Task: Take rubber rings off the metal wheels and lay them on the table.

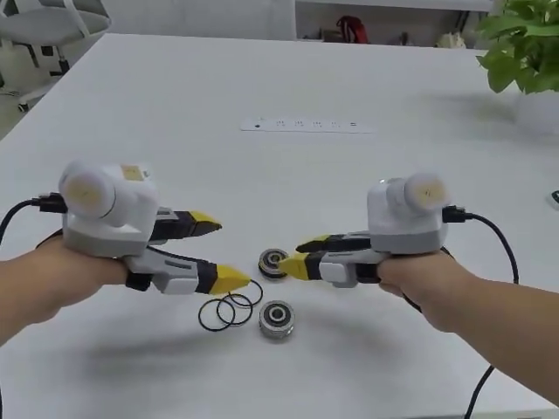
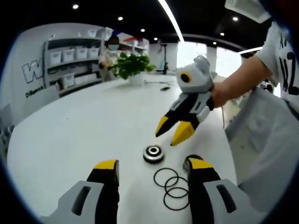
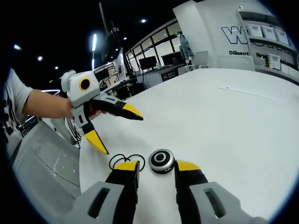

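Observation:
Two metal wheels with dark rims lie on the white table: one [image 1: 273,263] between the grippers, the other [image 1: 277,319] nearer me. Three thin black rubber rings [image 1: 229,310] lie overlapping beside the nearer wheel. My left gripper [image 1: 220,251] is wide open above the rings, its jaws pointing right. My right gripper [image 1: 297,257] is open and empty, with its tips just right of the farther wheel. In the left gripper view the wheel [image 2: 153,153] and rings [image 2: 173,184] lie ahead of my jaws [image 2: 153,165]. In the right gripper view the wheel [image 3: 161,160] sits just beyond my jaws [image 3: 156,165].
A potted green plant [image 1: 522,52] stands at the table's back right corner. A flush power-socket strip [image 1: 306,126] is set into the table's middle. Cables trail from both grippers. An office chair [image 1: 48,26] stands beyond the far left edge.

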Available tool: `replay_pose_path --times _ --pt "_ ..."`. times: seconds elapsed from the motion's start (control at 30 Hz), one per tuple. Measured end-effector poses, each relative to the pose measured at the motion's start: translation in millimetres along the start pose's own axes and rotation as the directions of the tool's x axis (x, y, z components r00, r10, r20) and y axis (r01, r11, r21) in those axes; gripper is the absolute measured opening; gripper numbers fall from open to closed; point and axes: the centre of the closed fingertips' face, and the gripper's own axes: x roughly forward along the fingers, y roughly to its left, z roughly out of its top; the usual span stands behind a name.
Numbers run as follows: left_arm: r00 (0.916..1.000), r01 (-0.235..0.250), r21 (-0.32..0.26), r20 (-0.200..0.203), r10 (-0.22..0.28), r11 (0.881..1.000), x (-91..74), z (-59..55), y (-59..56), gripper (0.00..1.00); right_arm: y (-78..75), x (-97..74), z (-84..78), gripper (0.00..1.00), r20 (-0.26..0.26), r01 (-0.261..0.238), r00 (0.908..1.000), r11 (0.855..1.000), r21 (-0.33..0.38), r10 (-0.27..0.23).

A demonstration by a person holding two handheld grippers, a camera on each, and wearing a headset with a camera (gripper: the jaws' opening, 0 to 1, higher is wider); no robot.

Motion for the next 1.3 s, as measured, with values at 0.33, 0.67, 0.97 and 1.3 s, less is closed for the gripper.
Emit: replay_pose_path --times 0.33,0.67,0.97,1.3 --pt "1.0 0.005 -0.008 -0.004 -0.005 1.0 9.6 -1.0 1.8 0.57 -6.8 1.7 -10.8 0.25 -0.037 0.012 0.9992 0.999 -0.037 -0.013" --pt "0.9999 0.011 -0.023 -0.005 -0.011 1.0 21.4 -2.3 1.4 0.53 -7.1 8.2 -17.8 0.24 -0.067 0.005 0.9977 0.998 -0.066 -0.009" --pt "0.9998 0.019 -0.029 -0.01 -0.019 0.999 29.9 -3.6 0.6 0.5 -10.5 12.6 -19.8 0.23 -0.071 0.011 0.9973 0.997 -0.077 -0.017" --pt "0.9996 0.026 -0.038 -0.013 -0.026 0.999 37.6 -4.3 -1.3 0.46 -11.3 15.3 -21.5 0.21 -0.077 0.01 0.9969 0.995 -0.099 -0.018"
